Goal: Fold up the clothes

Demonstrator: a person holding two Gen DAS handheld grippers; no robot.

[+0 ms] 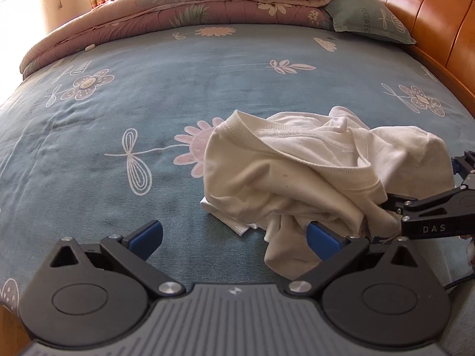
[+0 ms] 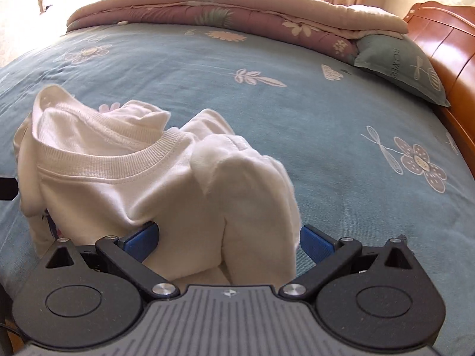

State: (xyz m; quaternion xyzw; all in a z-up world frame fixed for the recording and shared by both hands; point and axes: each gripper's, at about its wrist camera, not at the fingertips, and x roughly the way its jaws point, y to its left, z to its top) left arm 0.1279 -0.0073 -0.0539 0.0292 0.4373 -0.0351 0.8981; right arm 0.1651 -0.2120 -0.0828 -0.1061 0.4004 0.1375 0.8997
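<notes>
Shirt (image 1: 297, 172) crumpled; pillow (image 1: 371, 17) reads "FLOWERS"; right gripper (image 1: 389, 204) "DAS".

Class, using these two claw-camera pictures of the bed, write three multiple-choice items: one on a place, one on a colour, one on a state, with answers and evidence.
1. Where does the pillow lie?
A. against the wooden headboard
B. on the floor
C. under the shirt

2. What colour is the crumpled shirt?
A. red
B. white
C. black

3. How do the right claw's jaws stand?
A. shut on bare bedsheet
C. folded away
B. open, with shirt fabric between them

Answers: 1 A, the pillow sits beside the headboard panels; 2 B, the whole heap is white; 3 B, the blue pads stand apart around the cloth.
</notes>
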